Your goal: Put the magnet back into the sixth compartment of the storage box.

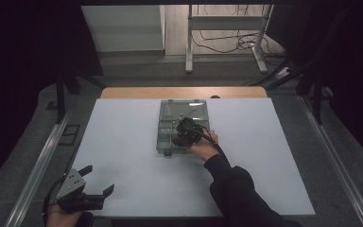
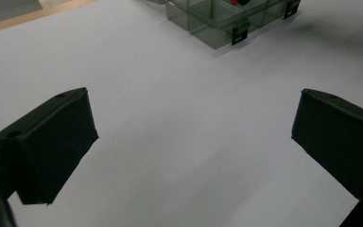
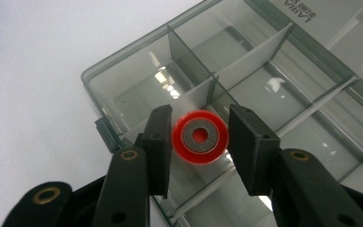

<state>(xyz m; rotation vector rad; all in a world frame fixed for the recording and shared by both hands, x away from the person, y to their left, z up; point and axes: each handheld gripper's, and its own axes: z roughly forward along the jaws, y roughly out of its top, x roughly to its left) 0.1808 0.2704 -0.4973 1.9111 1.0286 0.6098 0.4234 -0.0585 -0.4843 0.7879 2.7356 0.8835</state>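
The right gripper (image 3: 199, 142) pinches a red wheel (image 3: 200, 137) with a grey hub between its jaws, hovering over the clear compartment box (image 3: 123, 90) near the box's front divider. In the high view the box (image 1: 170, 111) sits at the table's (image 1: 123, 156) centre. At seven o'clock, the left gripper (image 1: 99, 182) rests with its jaws spread wide over bare table.

- The clear compartment box (image 3: 246, 71) carries a printed label on its lid at about 1 o'clock in the right gripper view; it stands upside down, and the top line seems to read "LABIA".
- The smaller second line is too blurred to read.
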